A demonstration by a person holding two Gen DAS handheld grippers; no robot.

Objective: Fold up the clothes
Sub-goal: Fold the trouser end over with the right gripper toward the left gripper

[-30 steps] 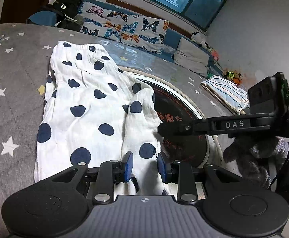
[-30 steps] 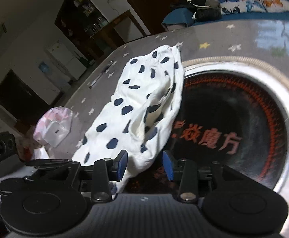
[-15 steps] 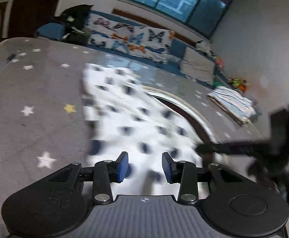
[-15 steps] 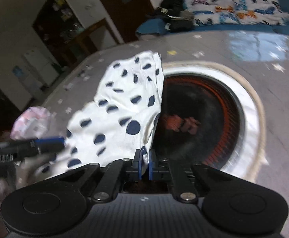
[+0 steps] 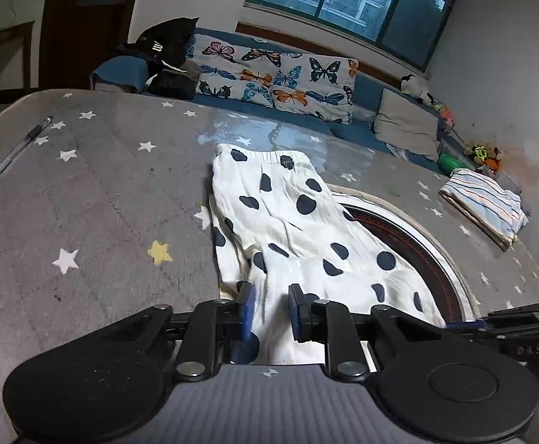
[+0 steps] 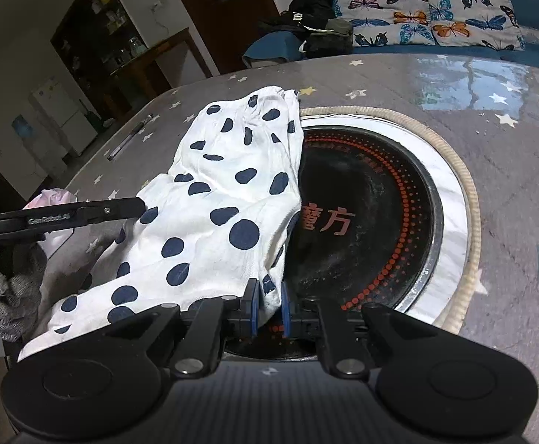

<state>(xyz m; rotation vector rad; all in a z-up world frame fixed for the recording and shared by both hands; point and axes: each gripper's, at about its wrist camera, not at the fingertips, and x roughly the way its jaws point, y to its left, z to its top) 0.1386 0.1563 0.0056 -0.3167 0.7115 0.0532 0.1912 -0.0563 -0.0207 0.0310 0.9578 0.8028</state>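
White trousers with dark blue dots (image 5: 288, 222) lie on the grey star-patterned table (image 5: 84, 203), partly over a black round hob; they also show in the right wrist view (image 6: 225, 192). My left gripper (image 5: 271, 309) is open, with the garment's near edge lying between its blue pads, not pinched. My right gripper (image 6: 269, 305) is shut on the garment's near corner and holds it lifted. The left gripper's finger (image 6: 84, 214) shows at the left in the right wrist view.
A black round hob (image 6: 365, 214) with red characters is set in the table. A folded striped cloth (image 5: 484, 203) lies at the far right. A pen (image 5: 21, 146) lies at the far left. A pink bag (image 6: 53, 199) sits at the table's left edge. A sofa (image 5: 277, 74) with butterfly cushions stands behind.
My right gripper closed on the garment's near corner and drew it up and back. My left gripper pulled back toward the near edge and stayed open. The garment shifted and refolded.
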